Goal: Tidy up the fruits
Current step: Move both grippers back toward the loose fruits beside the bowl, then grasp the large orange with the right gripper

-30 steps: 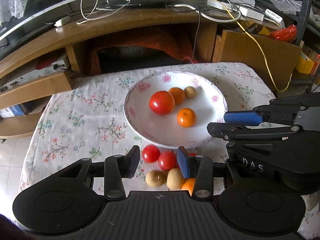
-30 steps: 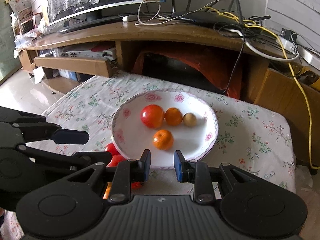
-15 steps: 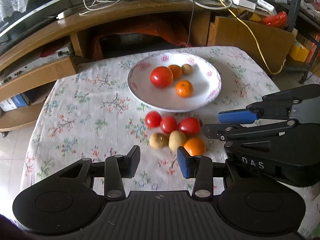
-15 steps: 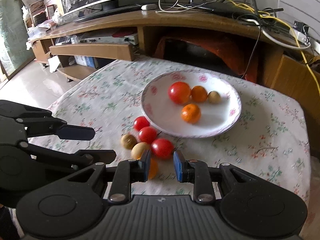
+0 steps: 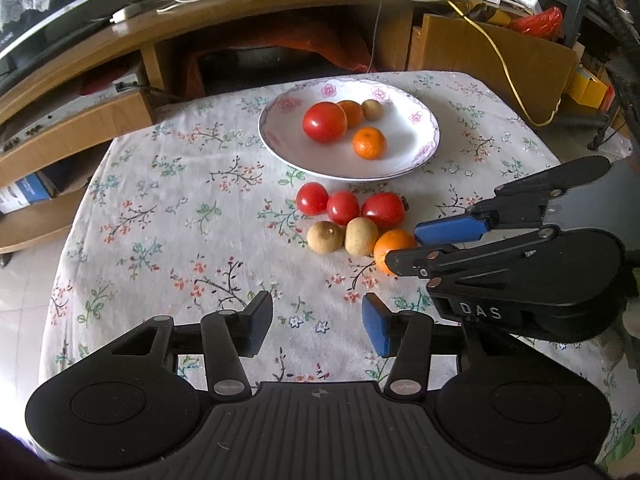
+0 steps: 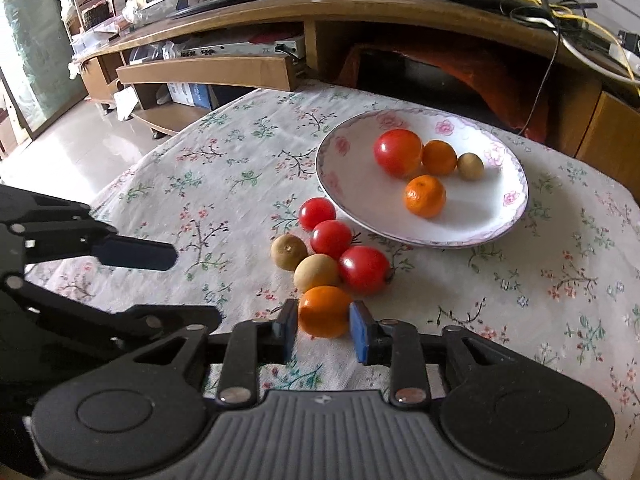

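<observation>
A white flowered plate (image 5: 424, 152) holds a big tomato (image 5: 324, 122), two oranges and a small brown fruit. Just in front of it on the floral cloth lie three small tomatoes (image 6: 331, 238), two brown fruits (image 6: 316, 272) and one orange (image 6: 323, 311). My right gripper (image 6: 324, 326) is open and straddles that orange, its blue pads close against both sides. The orange rests on the cloth. My left gripper (image 5: 318, 330) is open and empty, hovering nearer than the cluster, to the left of the right gripper (image 5: 406, 246).
A wooden TV stand (image 5: 240, 20) with cables and a yellow cord (image 5: 500, 56) runs behind the table. The table's left edge (image 5: 80, 208) drops to a tiled floor. Bare cloth lies left of the fruit cluster and right of the plate (image 6: 516, 208).
Both grippers pulled back from the plate toward the loose fruit. The right one came down around the near orange with its jaw width unchanged. The left one drew back behind the cluster.
</observation>
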A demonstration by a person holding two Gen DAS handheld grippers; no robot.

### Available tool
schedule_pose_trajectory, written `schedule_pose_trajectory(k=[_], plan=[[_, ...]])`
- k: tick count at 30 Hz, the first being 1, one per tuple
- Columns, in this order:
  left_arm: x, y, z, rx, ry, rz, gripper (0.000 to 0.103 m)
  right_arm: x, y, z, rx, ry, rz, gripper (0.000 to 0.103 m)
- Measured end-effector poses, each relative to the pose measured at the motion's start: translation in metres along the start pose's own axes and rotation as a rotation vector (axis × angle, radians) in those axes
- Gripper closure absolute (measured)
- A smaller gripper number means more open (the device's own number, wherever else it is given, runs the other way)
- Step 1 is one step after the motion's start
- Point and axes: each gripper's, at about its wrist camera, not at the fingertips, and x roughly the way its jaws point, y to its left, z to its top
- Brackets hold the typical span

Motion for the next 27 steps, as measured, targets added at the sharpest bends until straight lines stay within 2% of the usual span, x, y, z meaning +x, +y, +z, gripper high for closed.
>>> schedule_pose_trajectory(k=[15, 24, 27], plan=[[0.008, -0.005, -0.002, 0.037, 0.016, -0.018, 0.036, 0.020, -0.006, 0.002, 0.015, 0.044, 0.014, 0.068], [0.014, -0.007, 0.005, 0.028, 0.006, -0.023, 0.036, 0.003, -0.023, -0.006, 0.057, 0.044, 0.000, 0.068], [0.019, -0.010, 0.010, 0.028, 0.003, -0.032, 0.041, -0.003, -0.030, -0.010, 0.076, 0.044, -0.001, 0.068]])
